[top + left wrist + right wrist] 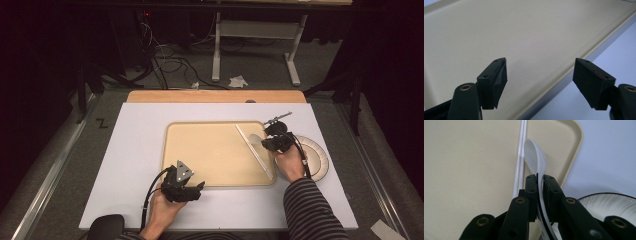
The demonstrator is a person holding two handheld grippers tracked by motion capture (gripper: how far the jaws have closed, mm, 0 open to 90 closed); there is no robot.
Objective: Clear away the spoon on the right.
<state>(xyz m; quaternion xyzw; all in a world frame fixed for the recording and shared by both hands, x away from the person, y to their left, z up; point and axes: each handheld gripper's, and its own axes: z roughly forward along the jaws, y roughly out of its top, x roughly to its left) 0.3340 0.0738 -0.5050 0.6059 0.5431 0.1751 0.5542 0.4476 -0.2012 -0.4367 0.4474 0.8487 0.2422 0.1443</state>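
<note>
A cream tray (200,150) lies on the white table top. A pair of white chopsticks (254,151) rests diagonally in its right part. My right gripper (267,136) is shut on the handle of a white spoon (535,157), whose bowl hangs over the tray's right end beside the chopsticks (520,157). My left gripper (192,187) stands open at the tray's front edge, its jaws wide apart with nothing between them above the tray rim (564,72).
A white ribbed plate with a dark rim (316,157) sits right of the tray, partly under my right hand; its edge (614,202) is seen behind the right jaws. A wooden strip (215,96) borders the table's far edge. Beyond it is floor with cables and a table frame.
</note>
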